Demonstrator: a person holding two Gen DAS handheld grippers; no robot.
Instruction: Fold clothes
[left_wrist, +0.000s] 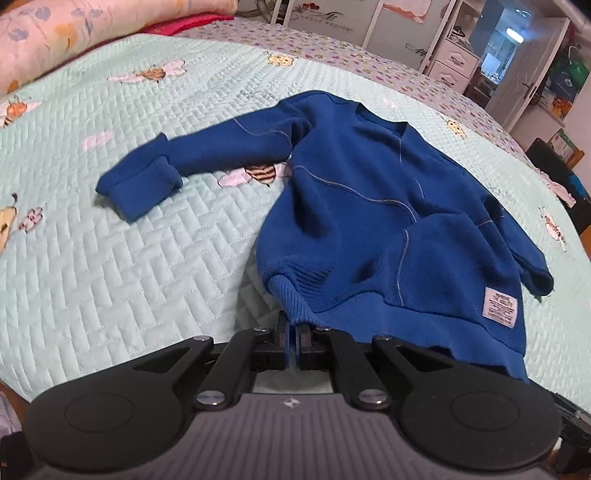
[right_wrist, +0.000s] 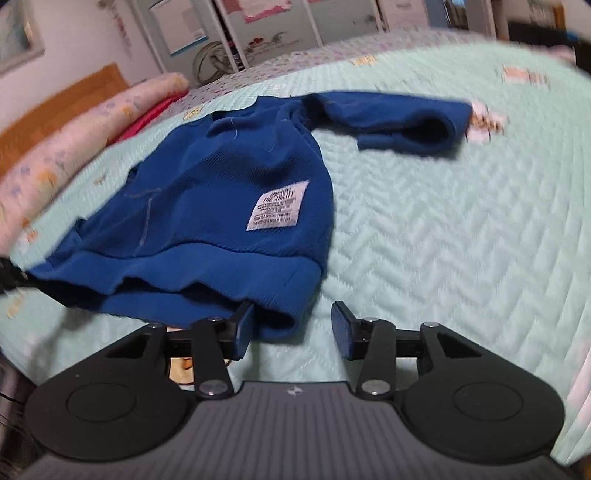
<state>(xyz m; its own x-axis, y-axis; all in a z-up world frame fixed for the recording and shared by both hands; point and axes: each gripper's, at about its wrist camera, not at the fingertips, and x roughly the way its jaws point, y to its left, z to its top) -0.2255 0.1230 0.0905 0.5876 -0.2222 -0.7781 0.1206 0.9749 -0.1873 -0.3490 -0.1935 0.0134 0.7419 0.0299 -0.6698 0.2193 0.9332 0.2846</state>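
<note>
A blue knit sweater (left_wrist: 369, 206) lies front up on the mint quilted bedspread (left_wrist: 110, 277), with a white label (left_wrist: 499, 306) near its hem. One sleeve stretches out to the left and ends in a folded cuff (left_wrist: 140, 188). My left gripper (left_wrist: 294, 332) is shut on the ribbed hem corner, which is lifted a little off the bed. In the right wrist view the sweater (right_wrist: 207, 177) shows its label (right_wrist: 277, 206), and the other sleeve (right_wrist: 399, 118) points right. My right gripper (right_wrist: 291, 332) stands open, with the other hem corner (right_wrist: 273, 314) between its fingers, against the left one.
A pink floral pillow (left_wrist: 55, 29) and a red cloth (left_wrist: 184, 24) lie along the head of the bed. White cabinets (left_wrist: 454, 55) and a doorway stand beyond the far side. In the right wrist view, bare bedspread (right_wrist: 461, 240) spreads out to the right of the sweater.
</note>
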